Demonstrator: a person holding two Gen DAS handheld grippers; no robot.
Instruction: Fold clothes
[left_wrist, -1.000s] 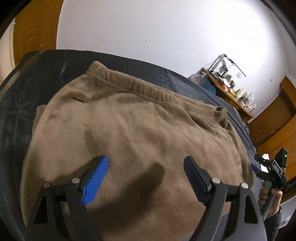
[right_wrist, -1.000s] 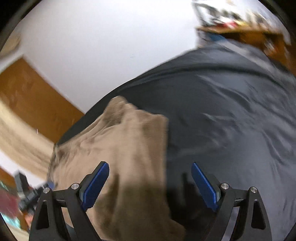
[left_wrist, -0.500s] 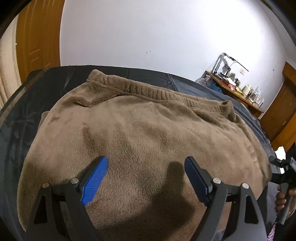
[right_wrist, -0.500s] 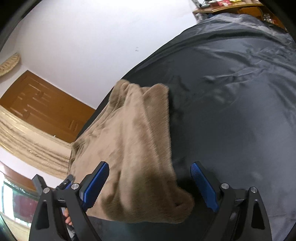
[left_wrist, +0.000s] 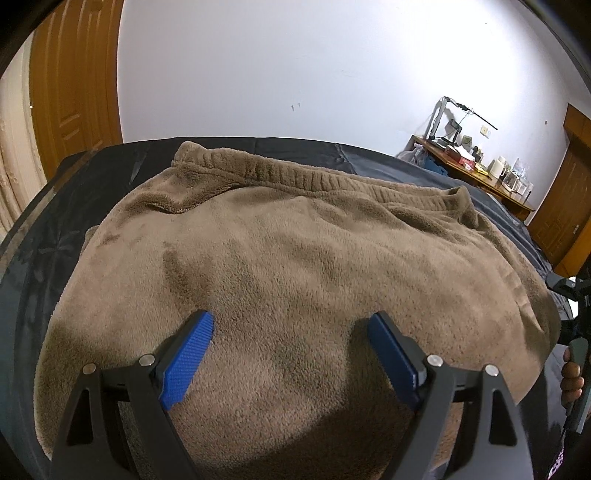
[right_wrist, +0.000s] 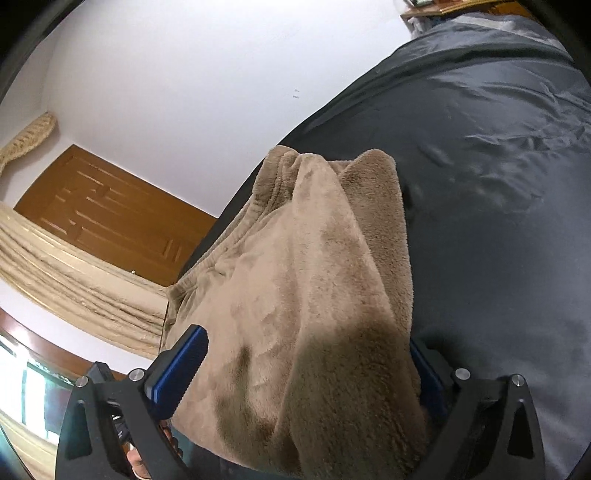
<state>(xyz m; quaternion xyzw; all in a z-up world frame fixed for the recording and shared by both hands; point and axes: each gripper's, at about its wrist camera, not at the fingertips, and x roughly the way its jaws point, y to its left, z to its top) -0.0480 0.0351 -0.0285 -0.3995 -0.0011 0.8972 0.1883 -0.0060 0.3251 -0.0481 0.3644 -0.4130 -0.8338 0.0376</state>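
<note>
Gaping empty, both hand-held grippers (left_wrist: 290, 341) (right_wrist: 306, 354) straddle fleece (left_wrist: 295, 258); right view alone shows bedsheet (right_wrist: 498, 221).

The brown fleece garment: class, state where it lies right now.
In both wrist views the brown fleece garment lies spread on the dark bedsheet, beneath both open tongs, ribbed hem toward the white wall.

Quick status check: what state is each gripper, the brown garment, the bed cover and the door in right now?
Left gripper: open, over the garment.
Right gripper: open, fabric between its fingers.
Brown fleece garment: spread on the bed, ribbed band farthest away.
Dark bed cover: wrinkled.
Wooden door: shut.
</note>
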